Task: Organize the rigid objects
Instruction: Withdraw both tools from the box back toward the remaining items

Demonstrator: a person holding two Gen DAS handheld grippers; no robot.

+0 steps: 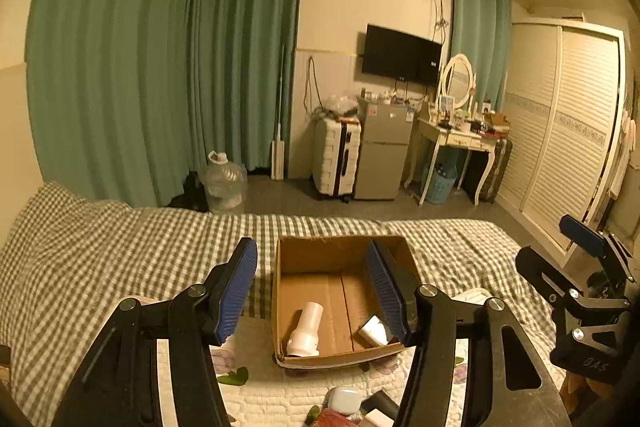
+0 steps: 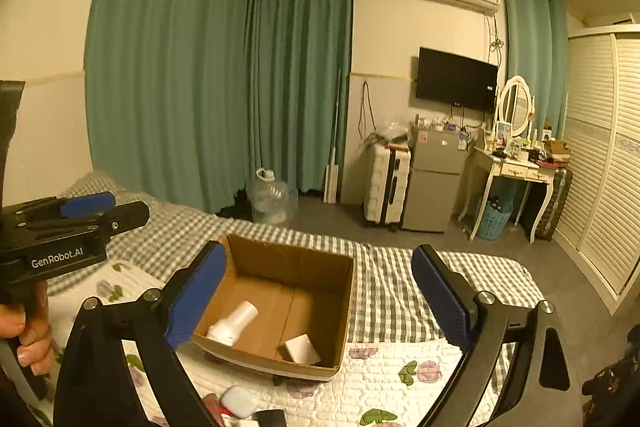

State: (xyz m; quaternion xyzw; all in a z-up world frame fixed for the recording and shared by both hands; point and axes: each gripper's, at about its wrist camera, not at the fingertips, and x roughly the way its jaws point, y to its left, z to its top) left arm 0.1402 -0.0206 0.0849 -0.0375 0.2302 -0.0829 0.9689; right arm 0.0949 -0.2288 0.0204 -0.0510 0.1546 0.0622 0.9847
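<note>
While the bed (image 1: 100, 251) carries everything, cardboard box (image 1: 340, 307) sits frame-centre, open-topped for loading; white bottle (image 1: 306, 329) and white block (image 1: 374, 331) lie inside. Left gripper (image 1: 316, 291) and right gripper (image 2: 320, 299) hover above, both splayed, holding nothing. Small loose items (image 1: 352, 405) wait at bottom edge.

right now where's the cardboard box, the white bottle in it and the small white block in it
cardboard box (image 2: 296, 261), right wrist view, on its inner back wall
white bottle (image 2: 234, 323), right wrist view, on the middle of its body
small white block (image 2: 302, 349), right wrist view, on its top face
</note>
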